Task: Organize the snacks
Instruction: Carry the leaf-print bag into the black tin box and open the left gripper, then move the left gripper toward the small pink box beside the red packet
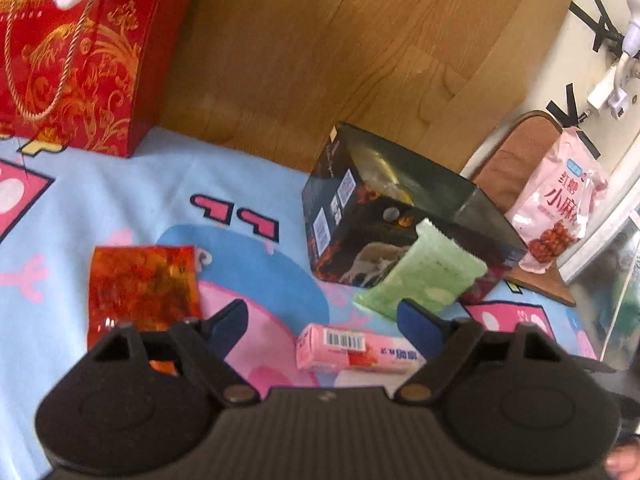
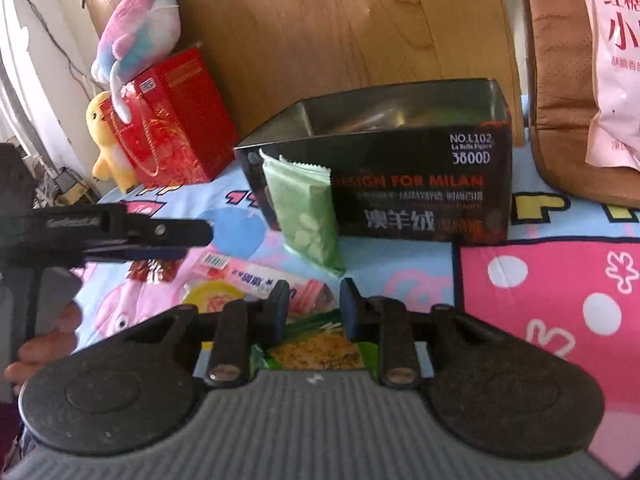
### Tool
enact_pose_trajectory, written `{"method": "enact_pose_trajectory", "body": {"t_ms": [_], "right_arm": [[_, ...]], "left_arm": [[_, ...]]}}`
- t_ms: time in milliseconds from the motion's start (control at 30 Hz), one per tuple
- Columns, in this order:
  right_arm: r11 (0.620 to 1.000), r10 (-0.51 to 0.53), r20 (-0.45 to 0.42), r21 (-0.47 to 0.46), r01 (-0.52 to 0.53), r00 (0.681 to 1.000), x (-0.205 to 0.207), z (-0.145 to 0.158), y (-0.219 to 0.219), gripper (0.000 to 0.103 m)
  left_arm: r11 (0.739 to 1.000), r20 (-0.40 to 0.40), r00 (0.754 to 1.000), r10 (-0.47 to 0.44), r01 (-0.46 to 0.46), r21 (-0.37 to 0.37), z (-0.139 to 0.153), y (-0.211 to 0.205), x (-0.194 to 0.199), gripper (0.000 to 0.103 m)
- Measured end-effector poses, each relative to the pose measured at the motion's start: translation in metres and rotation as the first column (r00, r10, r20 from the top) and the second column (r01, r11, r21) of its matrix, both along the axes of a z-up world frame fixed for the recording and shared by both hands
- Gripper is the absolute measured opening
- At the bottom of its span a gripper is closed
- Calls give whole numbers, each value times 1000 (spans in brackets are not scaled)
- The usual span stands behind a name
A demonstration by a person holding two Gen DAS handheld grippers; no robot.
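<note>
The black open-topped box (image 2: 400, 168) sits towards the far edge of the cartoon-printed bedsheet (image 1: 120, 200), its mouth clear from above, with a wooden headboard (image 1: 320, 40) rising just behind it. A green snack packet (image 2: 304, 212) leans against the box's front wall, touching it. Bare sheet lies open between the box and the red gift bag (image 1: 80, 52) at the far left, which has a pastel plush toy (image 2: 140, 28) lying on top and a yellow plush duck (image 2: 106, 140) beside it.

Near the front, a pink barcoded snack box (image 1: 352, 348) lies flat, with an orange-red clear packet (image 1: 140, 288) well to its left.

The left gripper (image 1: 324, 320) hovers over the pink box with its jaws spread wide and nothing between them. The right gripper (image 2: 314, 312) has its jaws drawn close with a narrow gap; a green packet showing a noodle picture (image 2: 316, 348) lies under them, but I cannot tell whether they pinch it.

To the right a brown cushion (image 2: 560, 100) props up a pink snack bag (image 1: 556, 200), crowding that side of the box.
</note>
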State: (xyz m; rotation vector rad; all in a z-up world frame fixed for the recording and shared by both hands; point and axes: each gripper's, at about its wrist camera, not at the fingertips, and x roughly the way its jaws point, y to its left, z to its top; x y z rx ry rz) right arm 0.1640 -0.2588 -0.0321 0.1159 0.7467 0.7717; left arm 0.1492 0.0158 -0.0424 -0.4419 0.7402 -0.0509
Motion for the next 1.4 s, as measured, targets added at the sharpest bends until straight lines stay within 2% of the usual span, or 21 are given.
{"method": "enact_pose_trajectory", "body": {"t_ms": [67, 167, 267, 333, 400, 467, 567, 700, 767, 800, 867, 900, 967, 1000, 1067, 1133, 1167, 1233, 1300, 1333, 1400], "right_arm": [[1000, 7, 39, -16, -6, 999, -1, 5, -1, 33], [1000, -10, 71, -19, 11, 997, 12, 9, 8, 44], [999, 11, 87, -32, -8, 996, 27, 5, 28, 44], [999, 31, 97, -44, -27, 995, 32, 2, 39, 39], [998, 37, 131, -62, -30, 991, 31, 0, 46, 16], [998, 50, 144, -37, -45, 988, 23, 1, 44, 12], [999, 38, 193, 17, -43, 981, -2, 17, 33, 11], [993, -31, 263, 121, -1, 964, -12, 49, 16, 10], [989, -86, 321, 142, 42, 943, -4, 69, 15, 10], [988, -106, 342, 139, 61, 934, 3, 75, 15, 11], [986, -162, 375, 87, 139, 913, 23, 81, 19, 13], [978, -205, 390, 45, 204, 898, 33, 79, 19, 19], [955, -271, 363, -12, 295, 891, 47, 70, 11, 20], [954, -288, 325, 16, 299, 901, 45, 66, 0, 20], [963, -268, 257, 110, 248, 928, 33, 56, -22, 22], [975, -203, 194, 134, 179, 960, 21, 43, -28, 26], [983, -156, 163, 124, 136, 974, 22, 35, -22, 30], [996, -67, 116, 71, 59, 991, 18, 19, -10, 31], [999, 13, 88, -39, -9, 996, 16, 4, 7, 33], [996, 29, 77, -82, -22, 997, 14, 0, 12, 36], [994, 77, 60, -86, -72, 995, 10, -3, 13, 48]], "left_arm": [[1000, 8, 1000, -7, 7, 3, 1, 1, 8, 84], [999, 9, 999, -45, 45, 15, 3, -9, 22, 84], [996, 7, 996, -86, 86, 13, 2, -21, 33, 79], [994, 16, 994, -105, 105, 2, 1, -28, 39, 68], [990, 24, 991, -135, 136, -48, 1, -29, 40, 59], [983, 34, 987, -156, 158, -94, 6, -29, 32, 61], [980, 109, 979, -170, 180, -83, 29, -33, 13, 61], [976, 219, 959, -182, 203, -78, 73, -41, 12, 68], [978, 264, 948, -179, 201, -57, 94, -48, 25, 82], [982, 277, 946, -167, 183, -33, 101, -50, 31, 100], [992, 299, 947, -120, 103, 74, 106, -56, 39, 101], [991, 277, 956, -94, 64, 115, 104, -55, 41, 99], [994, 261, 961, -89, 68, 90, 96, -41, 31, 98], [995, 264, 960, -90, 73, 73, 89, -33, 22, 98], [995, 242, 968, -64, 44, 87, 72, -20, 7, 98], [996, 180, 983, -28, 12, 91, 51, -11, 3, 96], [997, 121, 993, -10, 2, 73, 38, -6, 5, 94], [1000, 14, 1000, 0, -1, 25, 15, 0, 10, 82], [1000, -72, 997, 3, -3, -8, -4, 2, 11, 73], [1000, -87, 996, -2, 0, -23, -9, 1, 9, 72], [1000, -68, 997, -27, 25, -17, -10, -6, 1, 69]]}}
